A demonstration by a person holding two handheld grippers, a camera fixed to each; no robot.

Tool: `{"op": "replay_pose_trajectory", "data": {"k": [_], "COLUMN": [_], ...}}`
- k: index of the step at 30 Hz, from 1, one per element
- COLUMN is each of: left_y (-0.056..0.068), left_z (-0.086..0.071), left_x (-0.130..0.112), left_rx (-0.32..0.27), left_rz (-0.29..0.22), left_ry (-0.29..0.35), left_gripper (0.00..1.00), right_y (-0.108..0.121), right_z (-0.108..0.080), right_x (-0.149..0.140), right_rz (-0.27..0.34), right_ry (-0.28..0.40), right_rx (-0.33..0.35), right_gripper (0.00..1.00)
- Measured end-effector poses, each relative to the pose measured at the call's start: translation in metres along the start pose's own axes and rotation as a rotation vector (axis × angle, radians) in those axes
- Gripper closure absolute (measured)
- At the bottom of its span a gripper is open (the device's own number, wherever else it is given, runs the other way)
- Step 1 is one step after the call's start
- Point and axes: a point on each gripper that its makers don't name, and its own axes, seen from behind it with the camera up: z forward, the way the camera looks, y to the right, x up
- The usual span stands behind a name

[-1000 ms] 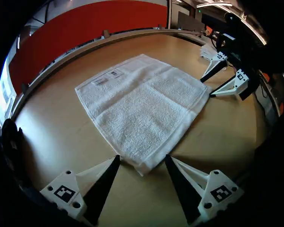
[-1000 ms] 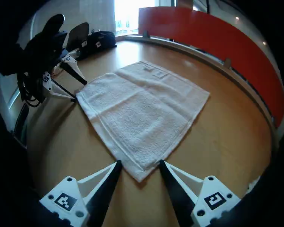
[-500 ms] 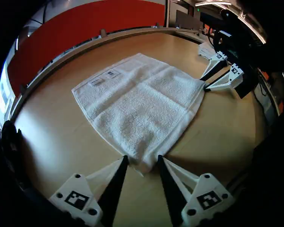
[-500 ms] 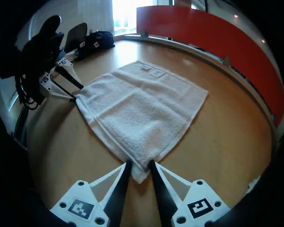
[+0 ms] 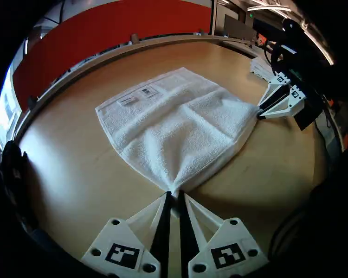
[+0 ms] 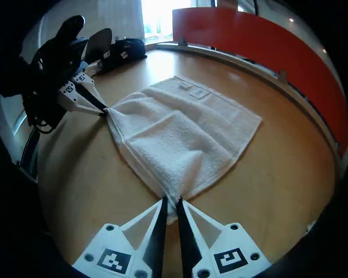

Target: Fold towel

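Left gripper view, lower centre: left gripper (image 5: 174, 194) with fingers pressed together, pinching the near corner of the white terry towel (image 5: 178, 125). Towel spread over the middle of the pale wooden table (image 5: 76, 176), mostly flat, puckered into ridges running toward the pinch. Upper right: right gripper (image 5: 260, 113), likewise clamped on the neighbouring corner. Two small printed labels (image 5: 139, 95) on the far part of the cloth, facing up. Long red wall panel (image 5: 113, 32) across the top, beyond the table's raised rim.

Right gripper view, lower centre: right gripper (image 6: 170, 201) nipping its corner, cloth bunched between the tips. Upper left: left gripper (image 6: 103, 112) holding the other corner, a dark bag (image 6: 125, 48) just behind it on the table.

Judged from this: grasp of two adjacent corners done, no layer turned over yet. Left to do: lift both corners together, carry across to the far edge, lay down, release, square up. Nothing on the wood in the likely path; bag and rim well apart from the cloth. Main risk probably a corner slipping out or uneven edges.
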Motion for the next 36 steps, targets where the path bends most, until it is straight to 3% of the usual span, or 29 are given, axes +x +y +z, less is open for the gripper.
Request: {"op": "replay_pose_trajectory", "data": {"k": [16,36], "left_y": [0.004,0.017], "left_z": [-0.032,-0.091], "left_x": [0.023,0.050], "left_rx": [0.004,0.012], "left_rz": [-0.053,-0.114], "left_ry": [0.037,0.084], "left_gripper": [0.89,0.89], "right_y": [0.001,-0.012], "right_z": [-0.032,-0.088], "right_x": [0.034,0.068], "right_rz": [-0.002,-0.035], "right_ry": [0.068,0.116], "right_rx": [-0.024,-0.020], "right_gripper": [0.85,0.85]}}
